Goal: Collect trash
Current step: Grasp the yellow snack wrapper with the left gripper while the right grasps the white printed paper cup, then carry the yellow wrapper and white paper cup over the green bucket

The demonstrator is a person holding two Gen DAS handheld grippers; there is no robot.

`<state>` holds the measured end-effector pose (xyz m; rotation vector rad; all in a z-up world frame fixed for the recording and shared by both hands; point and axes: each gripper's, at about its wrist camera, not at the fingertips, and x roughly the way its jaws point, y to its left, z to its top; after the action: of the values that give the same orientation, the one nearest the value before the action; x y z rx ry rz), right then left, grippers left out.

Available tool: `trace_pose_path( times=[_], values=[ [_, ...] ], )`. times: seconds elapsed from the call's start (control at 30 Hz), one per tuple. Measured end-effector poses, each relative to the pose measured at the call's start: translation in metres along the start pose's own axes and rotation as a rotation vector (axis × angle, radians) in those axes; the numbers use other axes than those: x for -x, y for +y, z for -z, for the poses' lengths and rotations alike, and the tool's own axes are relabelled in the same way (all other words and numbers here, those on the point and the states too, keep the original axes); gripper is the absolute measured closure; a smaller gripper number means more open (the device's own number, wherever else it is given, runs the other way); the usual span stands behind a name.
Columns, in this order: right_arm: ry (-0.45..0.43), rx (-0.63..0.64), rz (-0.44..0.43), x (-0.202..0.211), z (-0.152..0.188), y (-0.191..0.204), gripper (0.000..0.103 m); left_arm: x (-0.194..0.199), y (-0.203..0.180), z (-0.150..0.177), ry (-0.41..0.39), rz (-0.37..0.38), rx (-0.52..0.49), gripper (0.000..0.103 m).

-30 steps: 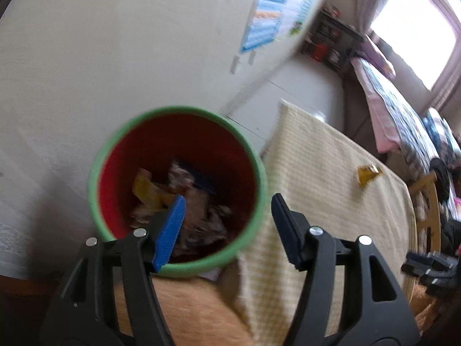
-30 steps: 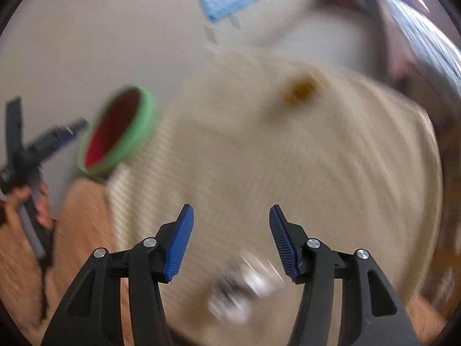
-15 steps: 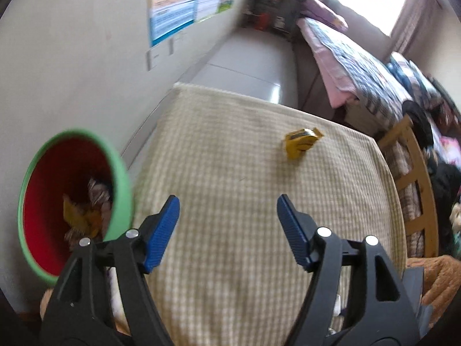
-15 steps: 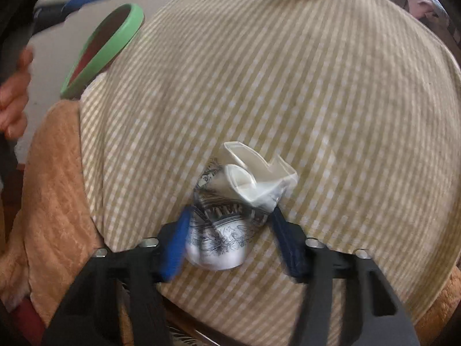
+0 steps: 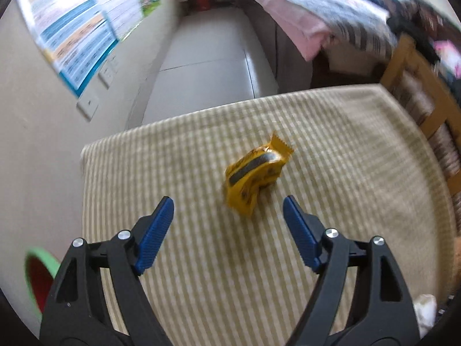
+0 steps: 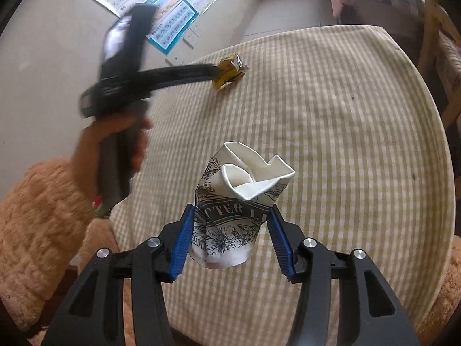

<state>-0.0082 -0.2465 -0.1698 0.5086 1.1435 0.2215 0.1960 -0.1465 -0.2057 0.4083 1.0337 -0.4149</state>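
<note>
We keep the right claw [image 6: 229,236] clamped on the crushed paper cup [image 6: 240,201] while the left claw [image 5: 229,225], jaws just widening and empty, straddles the yellow wrapper [image 5: 255,177] just ahead on the tabletop [image 5: 345,173] before closing.

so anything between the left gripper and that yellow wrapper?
Nothing visible. The left gripper is open with its fingers apart, and only bare checked tablecloth lies between them and the yellow wrapper.

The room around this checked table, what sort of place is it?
Probably a bedroom at home: a bed with a striped quilt by the checked table, study posters on the wall, and a wooden chair.
</note>
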Motion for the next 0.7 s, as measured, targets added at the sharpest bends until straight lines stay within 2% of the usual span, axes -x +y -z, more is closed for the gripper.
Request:
trace_pose_path(
  times=[0.17, 0.23, 0.27, 0.37, 0.47, 0.63, 0.7],
  values=[
    [0.001, -0.011, -0.045, 0.001, -0.009, -0.001, 0.053, -0.034, -0.007, -0.013, 0.058, -0.008, -0.028, 0.028],
    [0.002, -0.020, -0.053, 0.001, -0.008, -0.002, 0.053, -0.043, -0.008, -0.017, 0.074, 0.007, -0.018, 0.032],
    [0.001, -0.030, -0.059, 0.000, -0.007, -0.004, 0.053, -0.046, -0.010, -0.018, 0.082, 0.015, -0.015, 0.042],
    [-0.005, -0.044, -0.062, -0.002, -0.009, -0.009, 0.053, -0.047, -0.009, -0.019, 0.089, 0.065, 0.015, 0.059],
    [-0.004, -0.030, -0.053, 0.001, -0.004, -0.005, 0.053, -0.043, -0.009, -0.016, 0.098, 0.091, 0.030, 0.067],
    [-0.011, -0.024, -0.009, -0.005, -0.001, -0.007, 0.053, -0.014, 0.002, 0.003, 0.073, 0.095, 0.076, 0.067],
    [-0.014, -0.018, 0.016, -0.007, 0.001, -0.007, 0.053, 0.013, 0.006, 0.018, 0.030, 0.076, 0.071, 0.067]
  ],
)
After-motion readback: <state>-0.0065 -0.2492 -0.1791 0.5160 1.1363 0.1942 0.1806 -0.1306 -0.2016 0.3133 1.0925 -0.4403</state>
